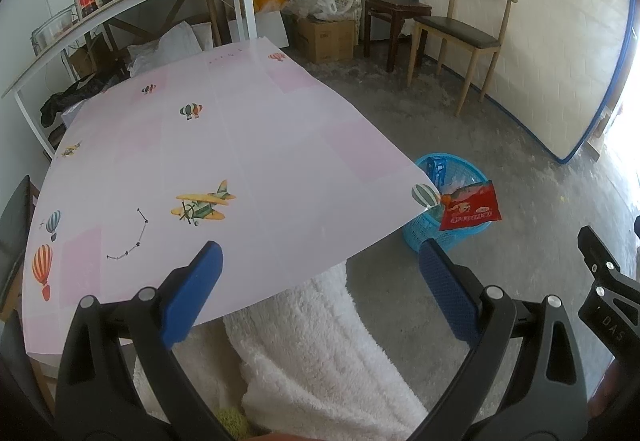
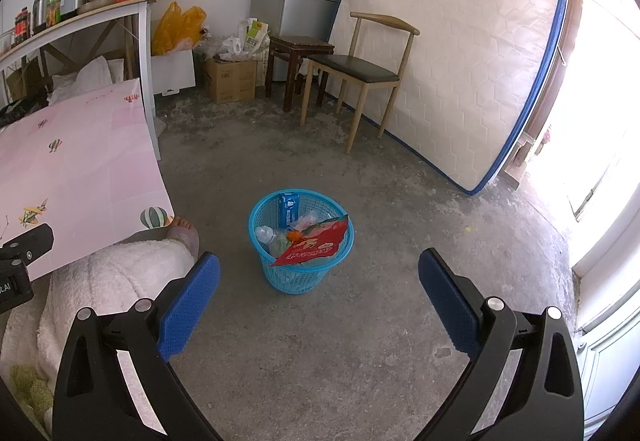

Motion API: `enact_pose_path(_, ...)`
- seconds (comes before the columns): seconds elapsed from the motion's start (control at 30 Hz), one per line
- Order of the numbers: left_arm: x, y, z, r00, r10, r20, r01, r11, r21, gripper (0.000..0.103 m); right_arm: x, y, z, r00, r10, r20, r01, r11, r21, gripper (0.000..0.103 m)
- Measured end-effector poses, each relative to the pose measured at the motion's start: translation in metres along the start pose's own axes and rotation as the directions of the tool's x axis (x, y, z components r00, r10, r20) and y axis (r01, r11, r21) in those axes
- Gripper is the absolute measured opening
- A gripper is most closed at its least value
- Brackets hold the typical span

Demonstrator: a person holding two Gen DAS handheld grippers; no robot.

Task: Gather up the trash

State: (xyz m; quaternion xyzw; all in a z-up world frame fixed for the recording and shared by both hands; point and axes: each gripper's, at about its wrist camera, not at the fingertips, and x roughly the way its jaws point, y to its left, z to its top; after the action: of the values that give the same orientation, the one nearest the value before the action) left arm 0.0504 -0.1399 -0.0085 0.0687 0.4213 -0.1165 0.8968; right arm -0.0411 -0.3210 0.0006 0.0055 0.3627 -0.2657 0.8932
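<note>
Right wrist: blue basket holds red wrapper, bottle, carton; both grippers' fingers spread.

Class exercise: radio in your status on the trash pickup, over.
Both grippers open, empty. Red wrapper resting across blue basket rim, bottle and carton inside. Tabletop shows no trash. Nothing in the way.
</note>
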Motion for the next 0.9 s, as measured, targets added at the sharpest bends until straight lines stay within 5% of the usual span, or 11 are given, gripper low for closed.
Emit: enact_pose_path(0.9,-0.0002,0.0006,0.0,1.0,-0.001,-0.003,0.001,1.0,-0.002,0.094,-0.0006,0.0027,0.0007,1.0,0.0,0.002,0.0,1.0,0.0,0.097)
